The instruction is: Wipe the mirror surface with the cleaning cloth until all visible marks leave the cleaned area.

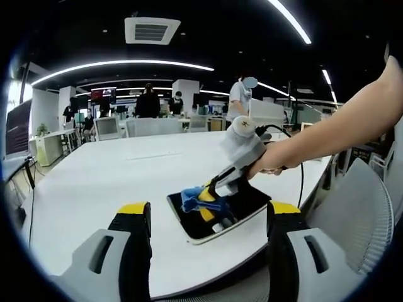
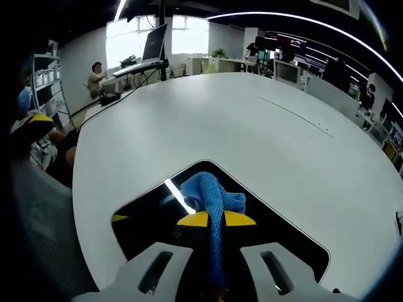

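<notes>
The mirror (image 1: 242, 211) lies flat near the near edge of the white surface (image 1: 107, 182), its dark glass reflecting a ceiling light. The right tongs (image 2: 216, 218) are clamped on the blue cleaning cloth (image 2: 211, 195), pressing it onto the mirror. The left tongs (image 1: 208, 217) hover spread wide and hold nothing, nearer than the mirror. A hand (image 1: 271, 165) grips the right tool.

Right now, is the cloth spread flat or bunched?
Bunched: the blue cloth sits crumpled on the mirror, pinched in the right tool.
</notes>
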Available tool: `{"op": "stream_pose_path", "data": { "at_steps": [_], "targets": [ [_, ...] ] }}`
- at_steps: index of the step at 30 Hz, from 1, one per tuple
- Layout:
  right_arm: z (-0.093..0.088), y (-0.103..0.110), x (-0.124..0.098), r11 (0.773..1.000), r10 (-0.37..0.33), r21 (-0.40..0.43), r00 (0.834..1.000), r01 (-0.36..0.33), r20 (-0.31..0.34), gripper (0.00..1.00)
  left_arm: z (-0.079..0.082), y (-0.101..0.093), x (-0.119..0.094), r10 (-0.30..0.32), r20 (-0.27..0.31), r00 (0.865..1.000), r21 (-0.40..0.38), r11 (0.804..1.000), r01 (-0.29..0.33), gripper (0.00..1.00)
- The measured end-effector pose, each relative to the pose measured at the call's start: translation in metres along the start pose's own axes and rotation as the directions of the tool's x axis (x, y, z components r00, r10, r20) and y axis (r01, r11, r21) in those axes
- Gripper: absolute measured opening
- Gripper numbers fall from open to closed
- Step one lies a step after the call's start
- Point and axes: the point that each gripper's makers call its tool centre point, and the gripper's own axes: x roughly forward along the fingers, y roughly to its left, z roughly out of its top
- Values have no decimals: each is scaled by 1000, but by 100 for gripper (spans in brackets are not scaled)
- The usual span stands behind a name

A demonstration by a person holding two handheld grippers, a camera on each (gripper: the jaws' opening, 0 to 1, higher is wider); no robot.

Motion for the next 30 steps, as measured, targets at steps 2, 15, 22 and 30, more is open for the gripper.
{"op": "stream_pose_path", "data": {
  "at_steps": [2,15,22,30],
  "targets": [
    [-2,5,-3,1000,10,-3,1000,-10,-3,1,0,0,0,0,1,1000,0,1000,0,73],
    [-14,23,-17,999,38,-3,999,-38,18,1,0,2,0,3,1,1000,1,1000,-3,73],
    [-21,31,-23,999,48,-9,999,-48,17,1,-1,2,1,4,0,1000,1,1000,-4,73],
    [-28,40,-31,998,58,18,997,-59,40,1,-1,2,1,3,-1,1000,0,1000,-3,73]
  ]
}}
